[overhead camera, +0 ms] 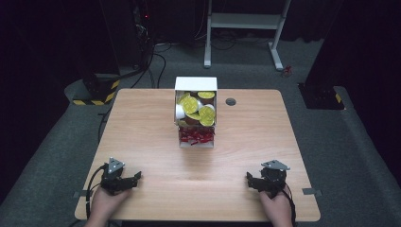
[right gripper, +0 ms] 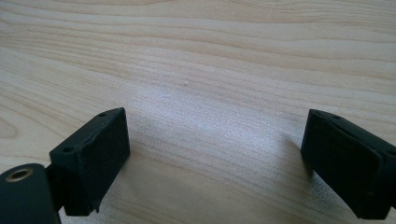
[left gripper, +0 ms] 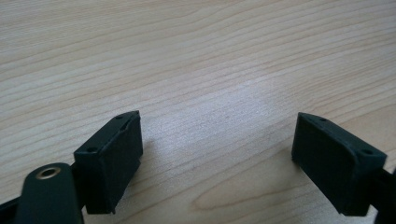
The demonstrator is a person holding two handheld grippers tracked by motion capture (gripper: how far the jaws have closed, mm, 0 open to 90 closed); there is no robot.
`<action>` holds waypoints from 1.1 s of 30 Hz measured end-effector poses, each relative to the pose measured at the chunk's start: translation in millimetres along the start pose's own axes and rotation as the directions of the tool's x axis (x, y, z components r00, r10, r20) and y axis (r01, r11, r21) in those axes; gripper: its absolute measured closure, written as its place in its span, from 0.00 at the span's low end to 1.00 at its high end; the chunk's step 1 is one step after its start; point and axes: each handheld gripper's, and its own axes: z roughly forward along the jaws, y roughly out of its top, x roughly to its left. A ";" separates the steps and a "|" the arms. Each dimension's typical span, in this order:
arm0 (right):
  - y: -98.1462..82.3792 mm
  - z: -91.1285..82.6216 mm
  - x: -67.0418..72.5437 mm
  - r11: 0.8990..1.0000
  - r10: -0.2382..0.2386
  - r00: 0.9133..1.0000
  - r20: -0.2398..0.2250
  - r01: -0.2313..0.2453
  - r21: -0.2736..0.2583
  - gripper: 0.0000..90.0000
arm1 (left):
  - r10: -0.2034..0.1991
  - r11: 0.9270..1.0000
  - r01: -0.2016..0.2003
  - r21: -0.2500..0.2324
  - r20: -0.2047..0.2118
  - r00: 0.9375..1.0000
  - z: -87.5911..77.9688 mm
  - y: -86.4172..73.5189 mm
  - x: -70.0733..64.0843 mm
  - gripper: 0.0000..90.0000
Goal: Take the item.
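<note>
A white open box [overhead camera: 196, 85] stands at the middle back of the wooden table [overhead camera: 142, 123]. Its far compartment holds several yellow-lidded round cups [overhead camera: 195, 106]; its near compartment holds red wrapped pieces [overhead camera: 196, 137]. My left gripper [overhead camera: 137, 178] rests near the front left edge, held by a hand, open and empty. My right gripper [overhead camera: 249, 180] rests near the front right edge, open too. In the left gripper view the jaws stand wide apart around the gripper's middle [left gripper: 217, 154] over bare wood. The right gripper view has its gripper [right gripper: 215, 161] just as wide over bare wood.
A small dark round grommet [overhead camera: 231, 101] sits in the table right of the box. Cables [overhead camera: 94, 184] trail off the front edge from each gripper. Behind the table stand a white metal frame [overhead camera: 243, 23] and dark equipment with yellow-black striped bases [overhead camera: 97, 92].
</note>
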 end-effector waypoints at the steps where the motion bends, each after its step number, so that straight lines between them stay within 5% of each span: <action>1: 0.0 -0.1 0.2 1.000 0.003 1.000 0.000 -0.003 0.001 0.09 | -0.003 1.000 0.003 -0.003 -0.002 1.000 -0.1 -0.2 0.0 0.20; 13: 0.1 0.0 0.0 1.000 0.001 1.000 0.000 -0.001 0.000 0.09 | -0.014 1.000 0.014 0.003 0.001 1.000 -3.4 0.4 1.4 0.29; 19: 0.1 0.0 0.0 1.000 0.000 1.000 0.000 0.000 0.000 0.09 | 0.011 0.999 -0.011 -0.037 0.004 1.000 -7.3 2.1 -1.3 0.33; 33: 0.1 0.0 0.0 1.000 0.000 1.000 0.000 0.000 0.000 0.09 | 0.001 0.991 0.009 -0.130 0.072 0.997 -19.0 4.8 -4.4 0.39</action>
